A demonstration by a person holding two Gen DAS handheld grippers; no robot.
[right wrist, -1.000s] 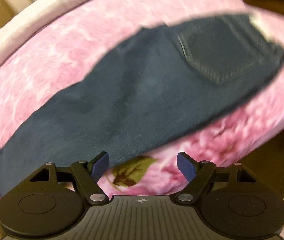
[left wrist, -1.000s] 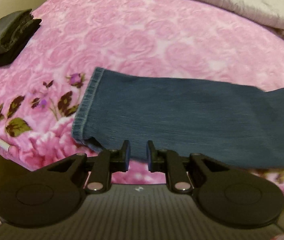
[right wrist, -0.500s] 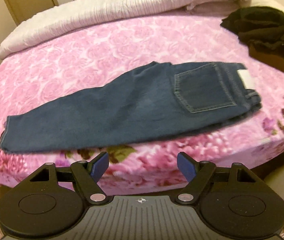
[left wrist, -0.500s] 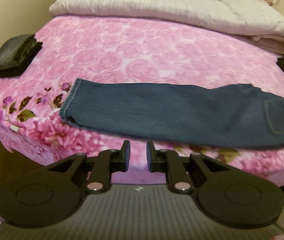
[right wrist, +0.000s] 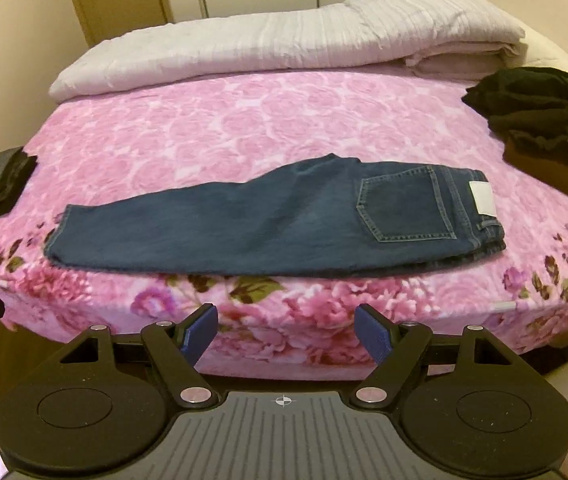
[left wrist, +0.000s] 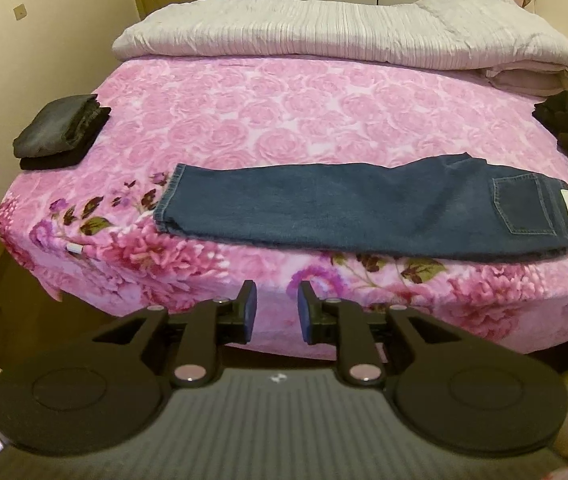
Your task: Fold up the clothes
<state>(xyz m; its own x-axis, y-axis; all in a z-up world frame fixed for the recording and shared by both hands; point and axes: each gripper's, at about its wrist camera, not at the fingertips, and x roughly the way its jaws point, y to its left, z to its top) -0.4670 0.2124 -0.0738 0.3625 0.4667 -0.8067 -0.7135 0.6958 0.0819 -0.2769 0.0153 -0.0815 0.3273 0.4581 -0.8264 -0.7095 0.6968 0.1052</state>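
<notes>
While both tools gape empty — left tool (left wrist: 277,307) narrowly, right tool (right wrist: 286,329) wide — dark-blue jeans (right wrist: 275,222) halved lengthwise, flat.

Both views off bed foot, sharing jeans (left wrist: 364,208) (right wrist: 275,224).

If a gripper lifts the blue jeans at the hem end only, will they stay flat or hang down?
The jeans would probably hang down: they lie limp and flat on the pink blanket, folded leg on leg. The denim looks thick, so likely rather heavy for one gripper. The plush blanket may drag on them when pushed.
</notes>
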